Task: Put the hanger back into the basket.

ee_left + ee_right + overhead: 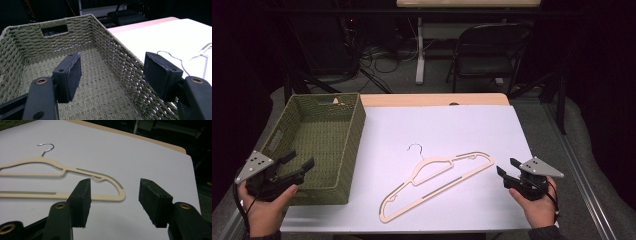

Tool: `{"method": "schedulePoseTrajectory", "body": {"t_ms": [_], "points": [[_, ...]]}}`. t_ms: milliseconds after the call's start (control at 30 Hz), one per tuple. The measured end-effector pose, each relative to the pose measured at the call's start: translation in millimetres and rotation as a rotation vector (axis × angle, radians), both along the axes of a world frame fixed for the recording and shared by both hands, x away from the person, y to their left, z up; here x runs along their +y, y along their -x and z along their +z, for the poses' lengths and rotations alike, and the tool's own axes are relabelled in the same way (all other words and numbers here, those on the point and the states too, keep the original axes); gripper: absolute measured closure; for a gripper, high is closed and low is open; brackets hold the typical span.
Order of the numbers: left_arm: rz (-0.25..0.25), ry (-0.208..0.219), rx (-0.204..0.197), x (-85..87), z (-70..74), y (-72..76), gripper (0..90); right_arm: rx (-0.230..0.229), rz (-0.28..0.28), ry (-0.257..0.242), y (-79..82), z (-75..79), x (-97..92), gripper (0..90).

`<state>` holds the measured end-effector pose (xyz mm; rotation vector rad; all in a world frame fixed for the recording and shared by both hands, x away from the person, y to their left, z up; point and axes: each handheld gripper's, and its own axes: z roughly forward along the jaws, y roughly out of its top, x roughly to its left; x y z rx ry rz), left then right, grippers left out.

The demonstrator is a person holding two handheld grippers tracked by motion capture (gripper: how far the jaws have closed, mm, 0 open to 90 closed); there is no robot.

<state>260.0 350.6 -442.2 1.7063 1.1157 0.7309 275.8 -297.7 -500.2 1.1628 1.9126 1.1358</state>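
A beige clothes hanger [437, 182] with a metal hook lies flat on the white table top, slanting from near left to far right. Its right end [110, 187] lies just beyond my right gripper [115, 200], whose jaws stand open with nothing between them. In the high view that right gripper [508, 172] sits at the table's near right, a short way from the hanger's tip. My left gripper [297, 165] hovers open over the near left corner of a green woven basket [354, 145]. The same left gripper [113, 72] is empty and looks into the bare basket [105, 40].
The white sheet [452, 125] covers a wooden table [432, 99] whose far edge shows bare. Behind the table stand a dark folding chair [484, 50], a white table leg and floor cables. The basket has a cut-out handle [54, 28] in its far wall.
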Motion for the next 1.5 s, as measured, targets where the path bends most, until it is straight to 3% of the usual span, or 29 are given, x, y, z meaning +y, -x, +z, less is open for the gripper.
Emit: {"method": "schedulePoseTrajectory", "body": {"t_ms": [133, 467, 667, 800, 933, 967, 1267, 1500], "points": [[0.000, 0.002, -0.002, 0.7, 1.0, 1.6, 31.3, 0.035, 0.024, -0.020, -3.7, 5.1, 1.6, 44.1], [0.005, 0.007, -0.003, 1.9, 1.3, 2.8, 31.6, 0.047, 0.052, 0.020, -9.4, 22.0, 4.8, 46.1], [0.003, 0.009, 0.001, 1.9, 2.3, 3.0, 31.7, 0.107, 0.118, 0.076, -17.4, 31.3, 10.1, 48.6], [0.002, 0.006, 0.001, 1.4, 2.6, 2.9, 31.7, 0.120, 0.180, 0.123, -24.8, 40.6, 23.1, 48.1], [-0.002, 0.008, 0.002, 0.0, 2.6, 2.7, 31.7, 0.122, 0.213, 0.140, -31.5, 49.6, 37.1, 47.7], [-0.003, 0.006, 0.002, -0.3, 2.9, 2.9, 31.7, 0.126, 0.253, 0.154, -36.6, 57.5, 49.4, 48.0], [-0.001, 0.005, 0.005, -0.1, 2.5, 2.9, 31.7, 0.140, 0.382, 0.231, -54.2, 81.2, 91.2, 49.8], [-0.002, 0.002, 0.005, -0.2, 2.8, 3.0, 31.7, 0.189, 0.440, 0.243, -66.1, 91.5, 106.5, 52.5]]}}
